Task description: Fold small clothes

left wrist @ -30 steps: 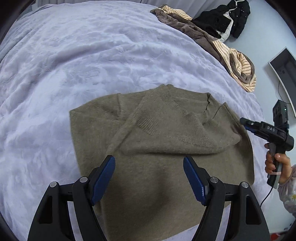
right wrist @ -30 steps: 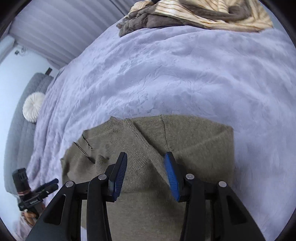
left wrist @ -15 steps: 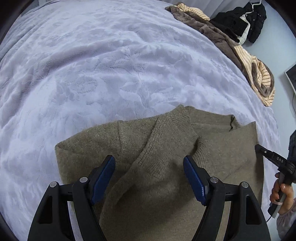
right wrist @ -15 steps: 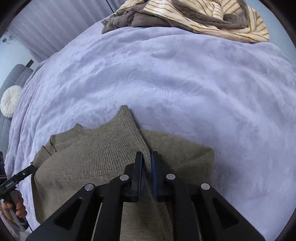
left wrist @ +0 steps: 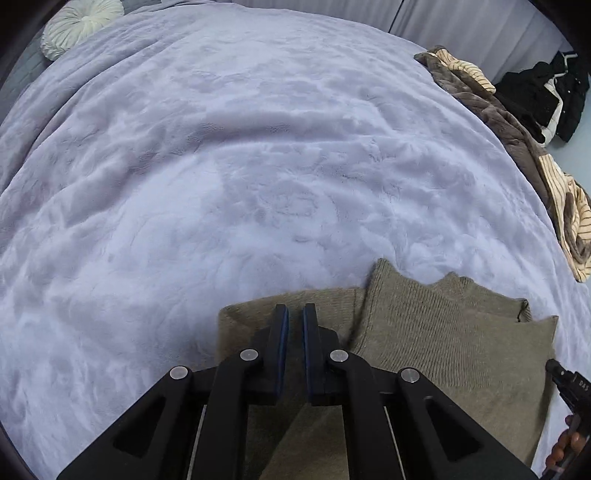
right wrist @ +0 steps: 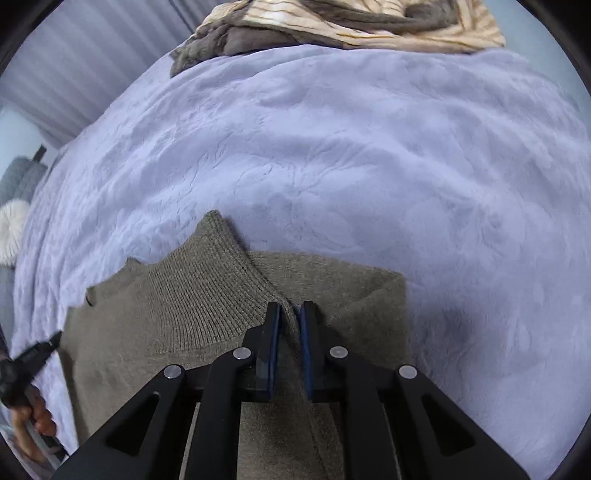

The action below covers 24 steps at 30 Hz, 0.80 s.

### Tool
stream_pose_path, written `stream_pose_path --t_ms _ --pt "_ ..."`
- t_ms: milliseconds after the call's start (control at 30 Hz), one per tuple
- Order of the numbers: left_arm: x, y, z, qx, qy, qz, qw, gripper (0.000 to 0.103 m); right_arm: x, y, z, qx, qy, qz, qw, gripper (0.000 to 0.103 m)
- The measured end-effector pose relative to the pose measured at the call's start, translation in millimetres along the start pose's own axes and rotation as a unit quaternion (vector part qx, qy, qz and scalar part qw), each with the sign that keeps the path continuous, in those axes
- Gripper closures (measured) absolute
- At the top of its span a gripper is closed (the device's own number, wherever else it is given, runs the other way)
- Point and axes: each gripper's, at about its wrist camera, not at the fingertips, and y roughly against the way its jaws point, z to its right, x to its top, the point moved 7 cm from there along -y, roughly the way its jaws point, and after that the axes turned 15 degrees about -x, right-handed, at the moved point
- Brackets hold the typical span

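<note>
the left gripper (left wrist: 293, 314) and the right gripper (right wrist: 290, 312) are built alike: matte black plastic jaws lined with blue pads, carried on angled black linkage arms with triangular cut-outs. four round silver screw heads sit in a row across each linkage. the right gripper's black body carries small white lettering.

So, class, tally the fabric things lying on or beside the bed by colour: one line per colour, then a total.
Olive: 1, the sweater
Lilac: 1, the blanket
Brown with cream stripes: 1, the heap of clothes
Black: 1, the jacket
White: 1, the round cushion
Total: 5
</note>
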Motion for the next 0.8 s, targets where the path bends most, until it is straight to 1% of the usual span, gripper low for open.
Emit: stream_pose_path --t_ms 33,67,100,133,167,200,267,367,467,600,633,700,733,767,800 --pt "-5.4 5.6 -2.7 -0.008 -0.006 -0.006 0.9999 0.091 -2.0 3.8 4.2 0.008 -0.006 -0.002 1.000 0.080" --pt "-12.8 11.3 -4.4 -0.019 -0.013 -0.015 0.9996 0.059 -4.8 7.9 7.1 0.014 -0.006 -0.005 1.000 0.078" --pt "-19.9 17.9 -5.0 -0.026 -0.017 -0.021 0.9993 0.036 -10.1 13.7 10.8 0.021 -0.005 -0.007 1.000 0.075" --pt "-27.7 28.4 -5.3 -0.030 -0.023 -0.016 0.9992 0.015 -17.5 20.3 14.5 0.032 -0.004 -0.011 0.999 0.074" --pt "-38.7 39.5 -4.9 -0.036 -0.037 -0.010 0.9986 0.015 -26.1 26.6 17.7 0.042 -0.003 -0.016 0.999 0.067" --pt "-50.1 45.0 -1.4 -0.048 -0.047 -0.022 0.9975 0.015 -37.5 33.1 21.6 0.053 -0.001 -0.023 0.998 0.062" --pt "-77.6 52.1 -0.3 -0.074 -0.049 -0.058 0.9944 0.015 -60.0 44.4 29.1 0.070 0.005 -0.037 0.997 0.061" --pt "-110.3 55.5 -1.8 -0.099 -0.042 -0.100 0.9892 0.015 -96.0 55.9 43.9 0.074 0.022 -0.062 0.995 0.061" --pt "-136.9 56.1 0.0 -0.109 -0.045 -0.124 0.9852 0.015 -120.0 57.6 55.2 0.064 0.039 -0.077 0.994 0.061" --pt "-155.7 52.2 0.0 -0.118 -0.033 -0.138 0.9828 0.017 -134.2 49.2 63.0 0.063 0.033 -0.094 0.993 0.061" --pt "-158.9 50.6 0.5 -0.121 -0.030 -0.139 0.9824 0.023 -136.6 46.4 63.5 0.067 0.029 -0.099 0.992 0.061" --pt "-163.3 47.2 0.5 -0.120 -0.025 -0.144 0.9819 0.051 -139.0 42.0 60.7 0.074 0.028 -0.107 0.991 0.063" --pt "-165.0 44.3 0.4 -0.115 -0.026 -0.151 0.9816 0.086 -139.8 40.9 58.0 0.073 0.033 -0.106 0.991 0.071" --pt "-164.7 44.5 1.3 -0.117 -0.029 -0.153 0.9809 0.095 -140.2 40.2 54.1 0.069 0.043 -0.107 0.991 0.095" --pt "-162.4 48.5 3.5 -0.127 -0.027 -0.145 0.9808 0.095 -140.3 43.1 49.8 0.067 0.052 -0.105 0.991 0.095"
